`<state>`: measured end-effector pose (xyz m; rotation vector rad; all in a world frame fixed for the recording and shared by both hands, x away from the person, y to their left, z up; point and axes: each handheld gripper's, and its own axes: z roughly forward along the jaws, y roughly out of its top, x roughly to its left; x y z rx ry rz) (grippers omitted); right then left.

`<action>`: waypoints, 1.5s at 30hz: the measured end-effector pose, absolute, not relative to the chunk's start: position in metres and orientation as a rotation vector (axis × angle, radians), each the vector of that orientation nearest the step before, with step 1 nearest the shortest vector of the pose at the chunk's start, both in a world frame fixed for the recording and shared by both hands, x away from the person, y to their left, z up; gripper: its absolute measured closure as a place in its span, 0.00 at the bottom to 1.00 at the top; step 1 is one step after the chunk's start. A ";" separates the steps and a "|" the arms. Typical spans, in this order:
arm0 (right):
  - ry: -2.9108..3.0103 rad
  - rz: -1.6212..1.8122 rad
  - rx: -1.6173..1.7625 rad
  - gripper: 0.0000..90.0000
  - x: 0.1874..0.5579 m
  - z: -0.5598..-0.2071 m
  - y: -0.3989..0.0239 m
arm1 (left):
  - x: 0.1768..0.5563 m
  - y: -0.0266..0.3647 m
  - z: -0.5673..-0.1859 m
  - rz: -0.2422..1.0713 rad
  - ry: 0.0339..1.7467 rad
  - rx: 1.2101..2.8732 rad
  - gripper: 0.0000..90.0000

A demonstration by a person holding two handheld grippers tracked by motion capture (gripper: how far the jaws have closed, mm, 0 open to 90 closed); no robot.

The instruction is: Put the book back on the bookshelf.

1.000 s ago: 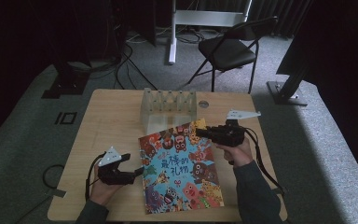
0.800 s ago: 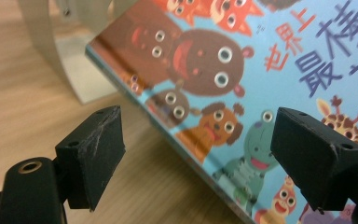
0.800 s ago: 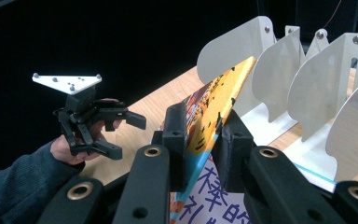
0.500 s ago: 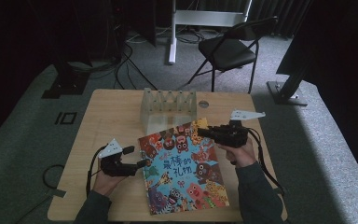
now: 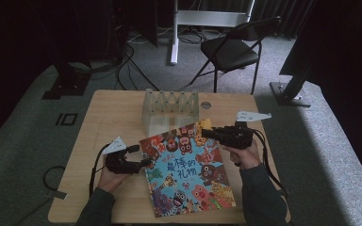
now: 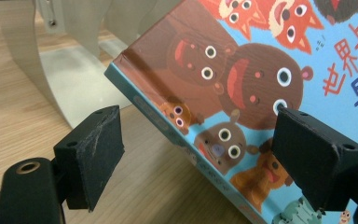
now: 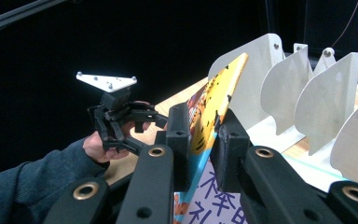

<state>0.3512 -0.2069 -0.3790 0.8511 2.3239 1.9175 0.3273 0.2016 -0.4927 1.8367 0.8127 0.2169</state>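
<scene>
Left hand-held gripper [image 5: 139,156] low over the counter [image 5: 108,117], jaws standing apart, nothing pressed between the pads. Just ahead of those jaws, the picture book [image 5: 186,167], its spine edge passing across the gap in the left gripper view [image 6: 242,79]: one pad over bare wood beside the book, the other over the printed cover, neither seen to be pressing on it. Book cover bright blue, crowded with cartoon animals and red lettering, near side resting on the counter, far side tilted up.

Across the book from the left one, right hand-held gripper [image 5: 207,133] clamped on the book's far upper corner, pads [image 7: 179,128] pressing on both faces of the cover [image 7: 212,100], yellow corner standing up above the pads. Seen beyond it in the right gripper view, the left hand-held gripper [image 7: 161,122] with its grey three-cornered plate, held by a hand in a dark sleeve.

Just past the clamped corner, white divider rack [image 5: 169,108] with upright curved fins [image 7: 307,98], base near the book's raised edge. Farther off, beyond the counter, folding chair [image 5: 231,49] on grey carpet.
</scene>
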 end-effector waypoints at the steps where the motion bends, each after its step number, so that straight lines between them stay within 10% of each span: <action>1: 2.324 1.918 0.851 0.88 0.351 -0.379 -0.207 | 0.327 0.202 -0.493 0.217 0.813 1.837 0.19; 16: 2.292 1.992 0.851 0.88 0.353 -0.388 -0.212 | 0.344 0.198 -0.488 0.074 0.771 1.816 0.20; 45: 2.307 1.630 0.785 0.70 0.346 -0.378 -0.235 | 0.332 0.205 -0.440 0.115 0.678 1.812 0.65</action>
